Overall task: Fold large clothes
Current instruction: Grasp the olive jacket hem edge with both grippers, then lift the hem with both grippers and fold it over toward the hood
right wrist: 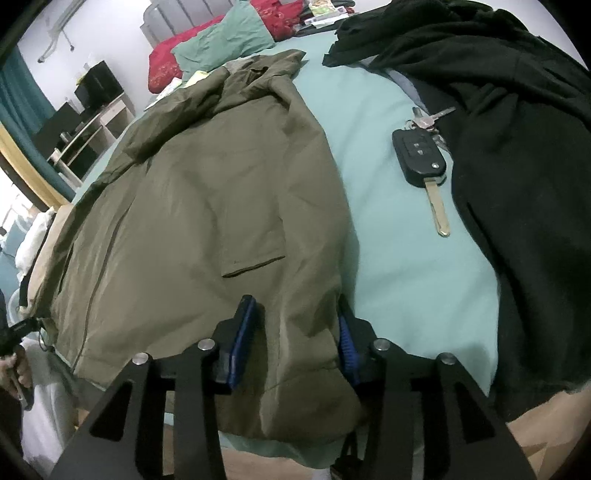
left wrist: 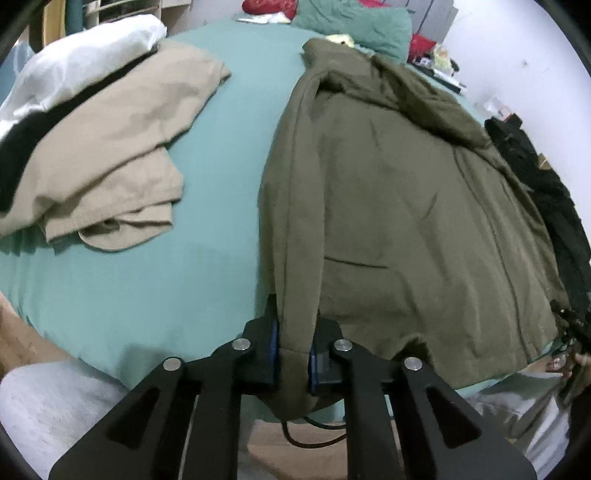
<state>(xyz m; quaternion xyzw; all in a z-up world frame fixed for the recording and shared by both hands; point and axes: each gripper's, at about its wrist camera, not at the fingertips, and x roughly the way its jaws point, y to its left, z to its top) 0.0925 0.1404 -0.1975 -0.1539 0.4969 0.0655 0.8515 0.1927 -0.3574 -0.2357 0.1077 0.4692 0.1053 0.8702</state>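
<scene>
an olive green jacket (left wrist: 399, 206) lies spread flat on a bed covered with a teal sheet (left wrist: 207, 236), its collar toward 12 o'clock and its hem hanging over the near edge at 6 o'clock.

in the left wrist view, the left gripper (left wrist: 293, 354) is clenched on the jacket's hem at the garment's left edge, at about 6 o'clock, with a narrow fold of olive cloth pressed between the blue pads. at 10 o'clock lies a folded beige garment (left wrist: 122, 147), with something white (left wrist: 85, 55) and something black behind it. a teal pillow (left wrist: 354, 26) sits at 12 o'clock.

in the right wrist view, the right gripper (right wrist: 295, 343) straddles a wider bunch of the hem at the jacket's right corner, at 6 o'clock. cloth fills the gap between the pads, which seem to press on it. a welt pocket (right wrist: 255, 267) sits just above, near the centre. at 2 o'clock a car key (right wrist: 421, 155) on a key ring lies on the sheet, just beside a black garment (right wrist: 517, 177) that runs from 1 to 4 o'clock.
</scene>
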